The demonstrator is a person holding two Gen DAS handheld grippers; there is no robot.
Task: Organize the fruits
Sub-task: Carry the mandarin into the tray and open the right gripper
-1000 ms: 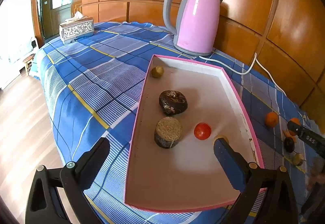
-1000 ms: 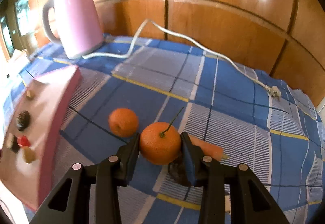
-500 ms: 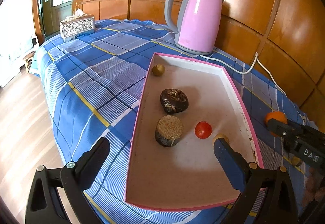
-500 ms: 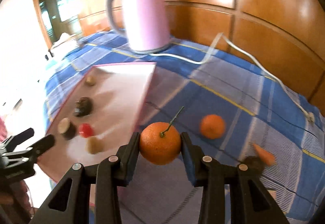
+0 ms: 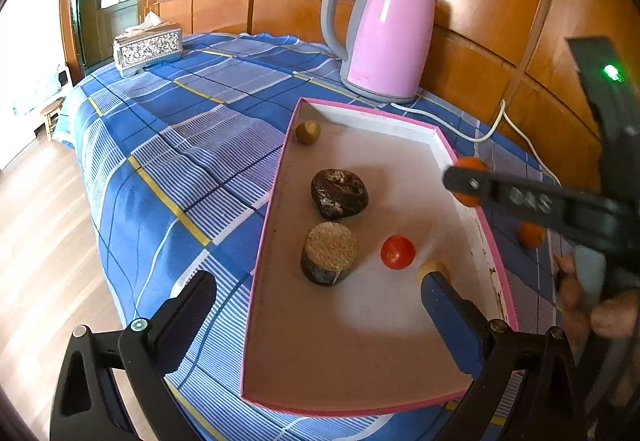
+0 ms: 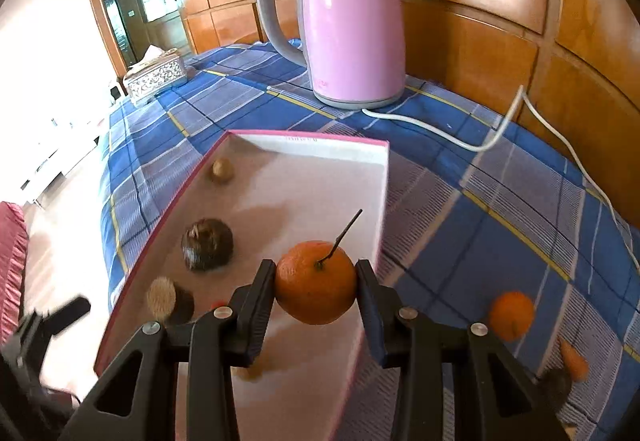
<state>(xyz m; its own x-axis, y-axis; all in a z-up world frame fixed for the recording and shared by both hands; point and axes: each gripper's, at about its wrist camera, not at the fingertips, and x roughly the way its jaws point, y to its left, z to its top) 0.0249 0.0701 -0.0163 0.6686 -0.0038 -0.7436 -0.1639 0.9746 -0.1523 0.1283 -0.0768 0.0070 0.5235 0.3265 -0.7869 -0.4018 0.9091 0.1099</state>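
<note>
My right gripper [image 6: 316, 273] is shut on an orange with a thin stem [image 6: 316, 287], held just above the right side of the pink-rimmed tray [image 6: 384, 201]. From the left wrist view, that orange [image 5: 469, 162] and gripper hang over the tray's right rim. In the tray [image 5: 269, 241] lie a small yellow-brown ball [image 5: 308, 131], a dark brown fruit [image 5: 339, 194], a cut brown round piece [image 5: 330, 253], a red tomato [image 5: 397, 252] and a small yellow fruit [image 5: 430, 267], partly hidden by a finger. My left gripper [image 5: 316, 287] stands open at the tray's near end, holding nothing.
A second orange [image 6: 512, 315], a carrot-like piece [image 6: 574, 361] and a dark fruit [image 6: 554, 381] lie on the blue checked cloth right of the tray. A pink kettle [image 5: 384, 29] with a white cord [image 6: 480, 145] stands behind it. A tissue box [image 5: 148, 49] sits far left, near the table edge.
My right gripper has carried the stemmed orange left from the cloth to above the tray's right side. The left gripper has stayed where it was.
</note>
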